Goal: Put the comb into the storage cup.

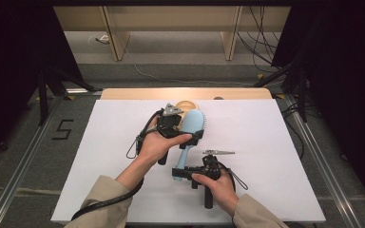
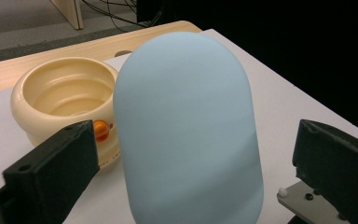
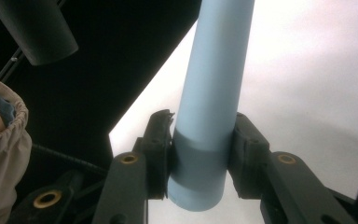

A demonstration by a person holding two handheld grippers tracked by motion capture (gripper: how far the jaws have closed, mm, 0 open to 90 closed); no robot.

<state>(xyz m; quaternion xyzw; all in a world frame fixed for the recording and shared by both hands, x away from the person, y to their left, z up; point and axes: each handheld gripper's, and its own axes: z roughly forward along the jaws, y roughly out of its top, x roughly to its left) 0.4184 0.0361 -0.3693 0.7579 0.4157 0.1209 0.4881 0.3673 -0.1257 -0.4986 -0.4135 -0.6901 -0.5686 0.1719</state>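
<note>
Right gripper (image 3: 200,154) clamped on brush (image 1: 192,130) handle end, near the worktop (image 1: 266,156) front edge. Left gripper (image 1: 185,135) jaws apart, straddling the brush head, pads not touching. Brush is lifted; long axis runs away from the person, head far, leaning slightly right. Just beyond sits a cream bowl (image 2: 63,98), empty. Judging: pickup done, placing left.

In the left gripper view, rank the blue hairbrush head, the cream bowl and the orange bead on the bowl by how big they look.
1. Blue hairbrush head, though it sits much nearer the camera, which inflates it.
2. Cream bowl, partly hidden behind the brush and a black jaw.
3. Orange bead, clearly the smallest.
</note>
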